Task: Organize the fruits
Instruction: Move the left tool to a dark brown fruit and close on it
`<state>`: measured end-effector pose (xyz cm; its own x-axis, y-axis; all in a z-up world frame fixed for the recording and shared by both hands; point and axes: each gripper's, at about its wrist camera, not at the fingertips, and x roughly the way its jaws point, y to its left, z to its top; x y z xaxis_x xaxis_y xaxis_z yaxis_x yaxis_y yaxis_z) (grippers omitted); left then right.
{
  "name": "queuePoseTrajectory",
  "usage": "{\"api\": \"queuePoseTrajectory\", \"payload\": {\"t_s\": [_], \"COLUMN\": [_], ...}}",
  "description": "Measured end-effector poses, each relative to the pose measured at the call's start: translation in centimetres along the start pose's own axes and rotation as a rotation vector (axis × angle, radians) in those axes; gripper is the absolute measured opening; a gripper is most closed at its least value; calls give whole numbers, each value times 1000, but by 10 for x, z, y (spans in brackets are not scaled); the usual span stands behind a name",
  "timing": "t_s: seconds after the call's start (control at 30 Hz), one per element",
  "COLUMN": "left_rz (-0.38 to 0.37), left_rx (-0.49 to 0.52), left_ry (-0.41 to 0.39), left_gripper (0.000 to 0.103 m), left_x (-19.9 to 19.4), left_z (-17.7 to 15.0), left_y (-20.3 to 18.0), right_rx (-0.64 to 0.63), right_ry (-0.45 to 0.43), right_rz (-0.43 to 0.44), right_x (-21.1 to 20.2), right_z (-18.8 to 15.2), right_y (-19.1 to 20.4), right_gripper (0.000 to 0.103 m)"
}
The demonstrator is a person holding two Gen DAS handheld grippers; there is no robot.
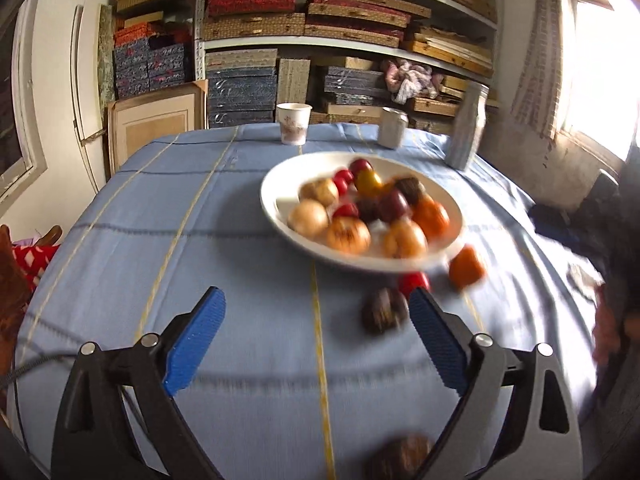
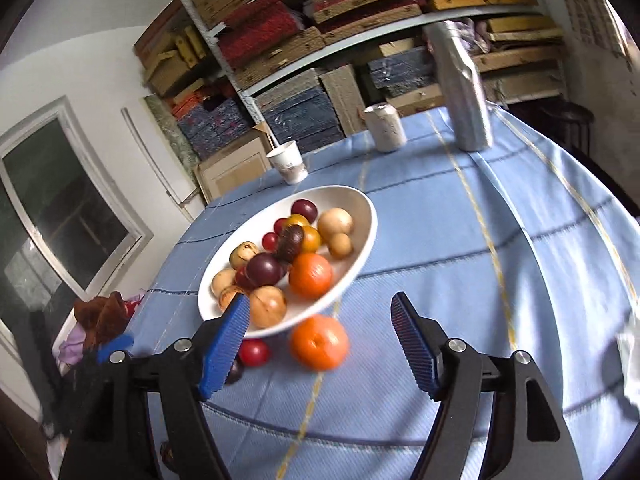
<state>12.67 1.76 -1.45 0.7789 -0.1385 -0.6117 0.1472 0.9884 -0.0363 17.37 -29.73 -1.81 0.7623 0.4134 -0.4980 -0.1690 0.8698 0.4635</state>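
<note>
A white bowl on the blue tablecloth holds several fruits: oranges, tan round ones, red and dark plums. Loose on the cloth in front of it lie an orange, a small red fruit and a dark brown fruit; another dark fruit sits at the bottom edge. My left gripper is open over bare cloth, the dark brown fruit just inside its right finger. My right gripper is open, with the loose orange lying between and just beyond its fingertips, untouched.
Behind the bowl stand a paper cup, a grey can and a tall silver bottle. Shelves of stacked boxes fill the back wall. A red cloth heap lies off the table's left edge.
</note>
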Motion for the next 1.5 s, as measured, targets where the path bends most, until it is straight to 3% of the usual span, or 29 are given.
{"api": "queuePoseTrajectory", "payload": {"t_s": [0.07, 0.2, 0.3, 0.53, 0.8, 1.1, 1.23, 1.5], "left_rz": [-7, -64, -115, -79, 17, 2, -46, -52], "left_rx": [41, 82, 113, 153, 186, 186, 128, 123], "left_ry": [8, -6, 71, 199, 229, 318, 372, 380], "left_gripper": [94, 99, 99, 99, 99, 99, 99, 99], "left_x": [-12, -31, -23, -4, -2, 14, 24, 26], "left_z": [-21, -32, -38, -47, -50, -54, -54, -55], "left_y": [-9, -19, -26, -37, -40, -39, -29, -29], "right_rx": [3, 3, 13, 46, 54, 49, 48, 57], "right_ry": [-10, -19, -15, 8, 20, 40, 49, 74], "right_rz": [-9, -23, -39, -60, -67, -68, -73, -76], "right_x": [-4, -9, -10, -7, -6, -4, -2, 3], "right_z": [-5, -12, -16, -18, -19, -21, -22, -24], "right_y": [-3, -5, -9, -17, -17, -15, -15, -17], "right_gripper": [86, 86, 86, 88, 92, 92, 92, 92]}}
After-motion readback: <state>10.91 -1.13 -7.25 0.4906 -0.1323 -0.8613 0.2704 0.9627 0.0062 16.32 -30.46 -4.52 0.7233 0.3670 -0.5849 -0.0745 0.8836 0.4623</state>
